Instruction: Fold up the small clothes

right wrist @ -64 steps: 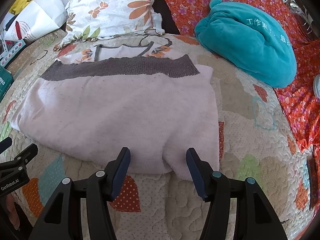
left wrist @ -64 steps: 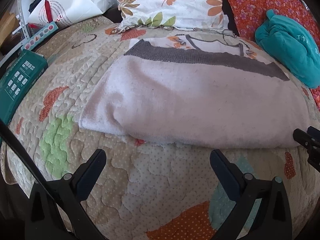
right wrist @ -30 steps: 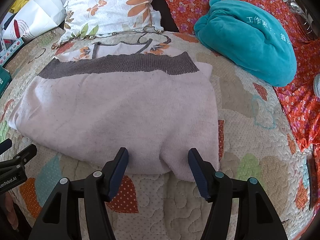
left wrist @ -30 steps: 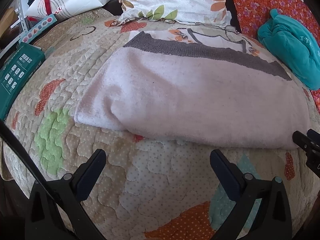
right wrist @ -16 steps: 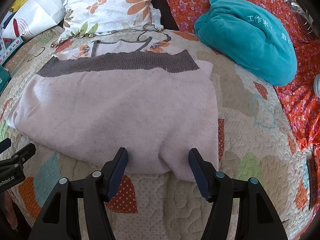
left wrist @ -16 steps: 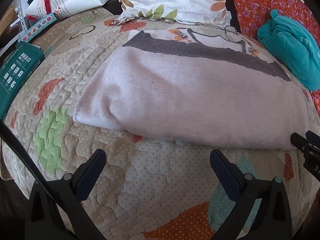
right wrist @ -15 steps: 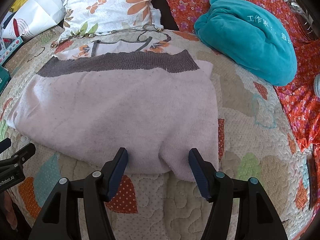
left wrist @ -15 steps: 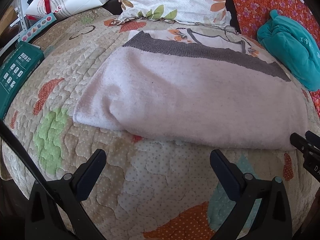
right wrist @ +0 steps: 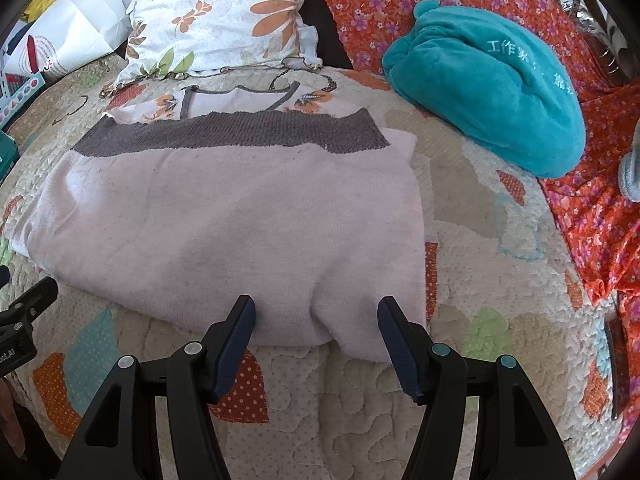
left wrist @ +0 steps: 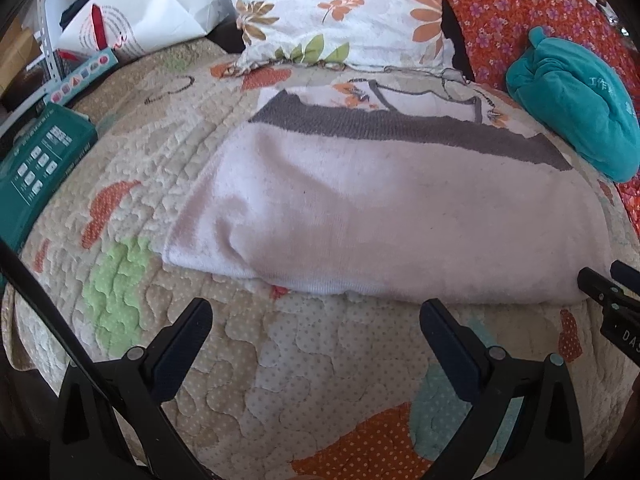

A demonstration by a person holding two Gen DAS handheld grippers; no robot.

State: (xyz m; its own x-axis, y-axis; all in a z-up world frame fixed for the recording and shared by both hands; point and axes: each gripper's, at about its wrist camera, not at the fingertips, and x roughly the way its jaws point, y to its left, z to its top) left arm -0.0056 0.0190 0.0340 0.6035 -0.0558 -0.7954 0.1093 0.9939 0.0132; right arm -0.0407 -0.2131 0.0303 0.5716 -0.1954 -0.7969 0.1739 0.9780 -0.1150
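A pale pink knit garment with a grey band lies folded on the quilted bed cover; the same garment fills the middle of the right wrist view. My left gripper stands open over bare quilt, just short of the garment's near edge, nothing between its fingers. My right gripper is open too, its fingers straddling the garment's near right corner without pressing on it. Its tip shows at the right edge of the left wrist view, and the left gripper's at the left edge of the right wrist view.
A floral pillow lies behind the garment, a teal plush bundle to its right on orange flowered fabric. A green box and a white bag sit at the bed's left. The quilt slopes down toward me.
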